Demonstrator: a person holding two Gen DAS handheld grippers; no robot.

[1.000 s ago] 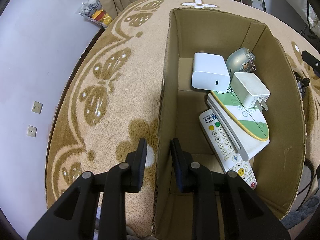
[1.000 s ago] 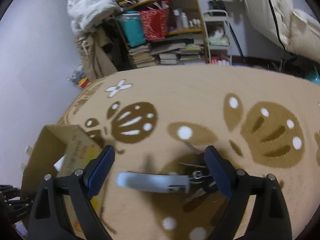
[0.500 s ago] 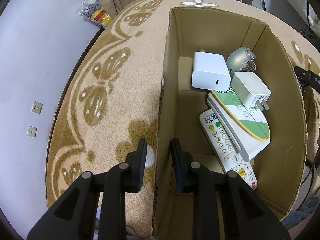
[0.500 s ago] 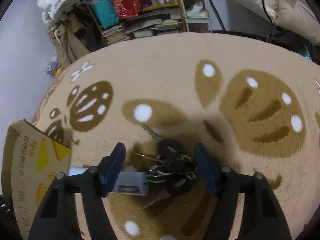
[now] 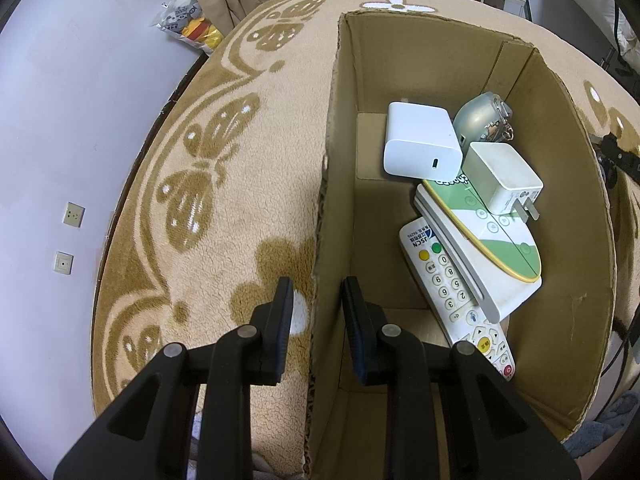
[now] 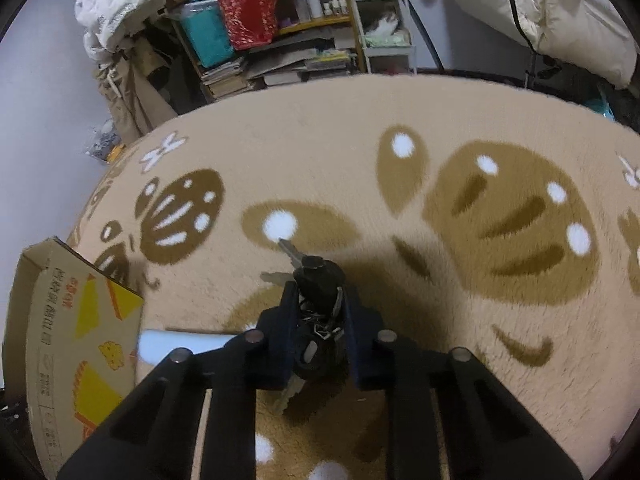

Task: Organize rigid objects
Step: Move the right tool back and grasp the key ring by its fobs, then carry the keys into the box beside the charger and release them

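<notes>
Right gripper (image 6: 318, 320) is pinched around the key bunch (image 6: 318, 288) on the rug (image 6: 460, 128), fingers on either side of the black fob, one key blade poking out ahead. The box (image 6: 60, 320) sits off to its left, so the keys need to swing that way, I'd guess. Left gripper (image 5: 316, 320) straddles the box's near wall (image 5: 326, 200), jaws narrowly apart either side, steadying it. Farther in: remote (image 5: 452, 280), two chargers (image 5: 420, 140).

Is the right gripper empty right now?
No, the right gripper is shut on the bunch of keys, its two fingers pressed against the black key heads just above the carpet.
</notes>
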